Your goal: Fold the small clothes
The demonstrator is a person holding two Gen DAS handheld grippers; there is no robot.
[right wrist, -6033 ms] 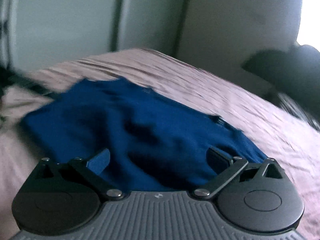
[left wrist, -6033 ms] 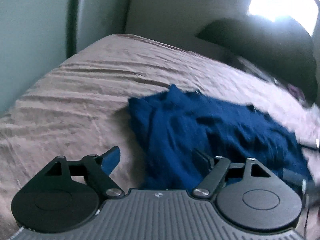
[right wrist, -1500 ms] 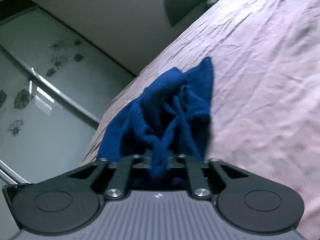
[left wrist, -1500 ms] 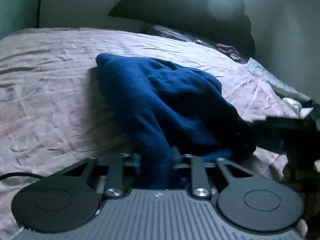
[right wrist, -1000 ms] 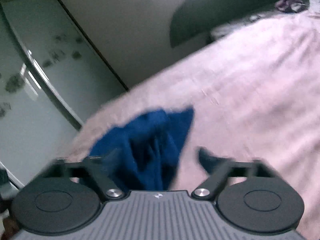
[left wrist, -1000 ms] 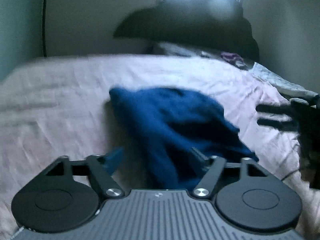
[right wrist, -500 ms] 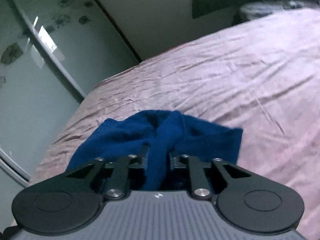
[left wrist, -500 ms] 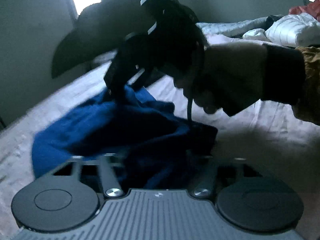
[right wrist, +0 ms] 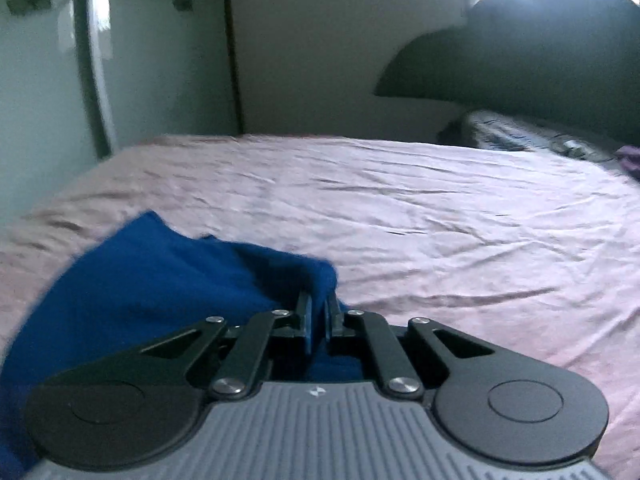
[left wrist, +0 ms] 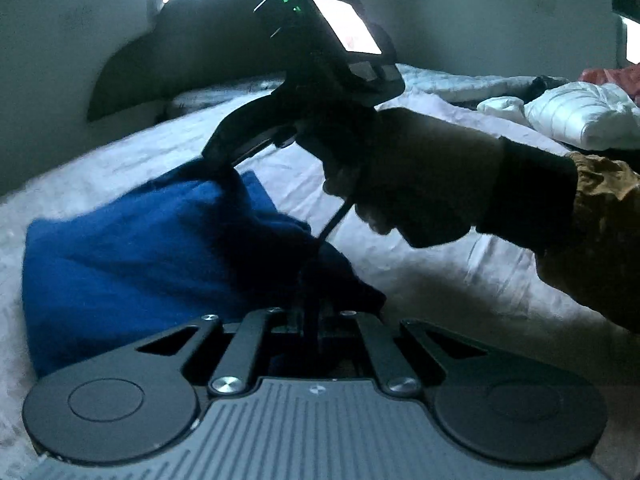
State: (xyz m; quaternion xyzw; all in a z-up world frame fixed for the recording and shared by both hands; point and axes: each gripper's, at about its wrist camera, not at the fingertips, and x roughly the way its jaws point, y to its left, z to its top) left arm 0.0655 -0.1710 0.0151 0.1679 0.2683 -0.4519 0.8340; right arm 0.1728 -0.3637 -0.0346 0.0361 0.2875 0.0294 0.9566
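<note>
A small dark-blue garment (left wrist: 132,248) lies bunched on the pink bedsheet (right wrist: 440,220). My left gripper (left wrist: 310,320) is shut on the garment's near right edge, with dark fabric pinched between its fingers. My right gripper (right wrist: 318,316) is shut on a raised fold of the same garment (right wrist: 160,280). The left wrist view shows the right gripper (left wrist: 218,156) from the side, biting the cloth's far top corner, with a gloved hand (left wrist: 400,184) holding it. The cloth spans between the two grips.
The dark headboard (right wrist: 540,48) stands at the far end of the bed. White bedding (left wrist: 580,116) and a red cloth (left wrist: 612,76) are piled at the right. A mirrored wardrobe door (right wrist: 40,80) runs along the left side. Wrinkled sheet lies beyond the garment.
Both grippers let go of the cloth a second ago, swung sideways and closed again on new spots of the garment. The right gripper and its hand came into the left wrist view.
</note>
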